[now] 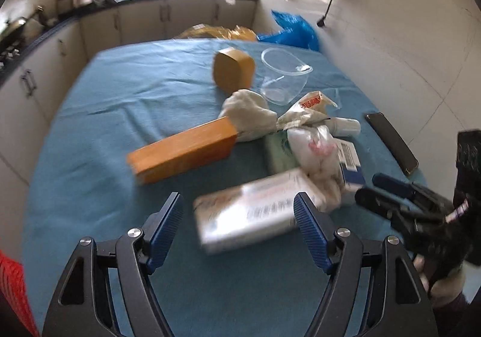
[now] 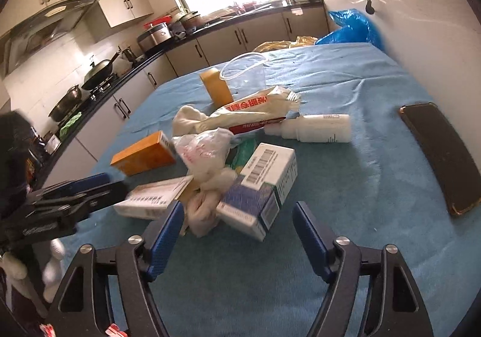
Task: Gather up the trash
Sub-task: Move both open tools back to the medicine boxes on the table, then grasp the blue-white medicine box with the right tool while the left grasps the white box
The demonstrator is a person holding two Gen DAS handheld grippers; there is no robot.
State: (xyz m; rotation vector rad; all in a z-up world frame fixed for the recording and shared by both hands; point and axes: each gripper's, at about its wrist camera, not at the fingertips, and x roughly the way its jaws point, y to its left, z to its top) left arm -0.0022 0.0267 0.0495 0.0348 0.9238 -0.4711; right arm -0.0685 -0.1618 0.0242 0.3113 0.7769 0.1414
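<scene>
Left gripper [image 1: 239,222]: blue-padded fingers spread wide, nothing between the pads; hovers above the blue cloth-covered table [image 1: 99,114].
Right gripper [image 2: 237,230]: fingers spread apart, gripping nothing, low over the cloth.
At 12 o'clock of left gripper: blurred white rectangular carton with grey print [image 1: 249,210], lying flat just beyond the fingertips.
At 12 o'clock of right gripper: white-and-blue barcode box [image 2: 260,189], tilted, leaning on a knotted white plastic bag [image 2: 207,156].
Trash pile, further out: long orange cardboard box [image 1: 183,153] at 11 o'clock; crumpled white tissue wad [image 1: 249,114]; torn white wrapper with red lettering [image 2: 255,110]; white plastic bottle on its side [image 2: 318,128].
Far end: small orange box [image 1: 233,72] beside clear plastic tub [image 1: 284,78].
Right edge, 2 o'clock: dark phone [image 2: 442,156], well apart from the pile.
</scene>
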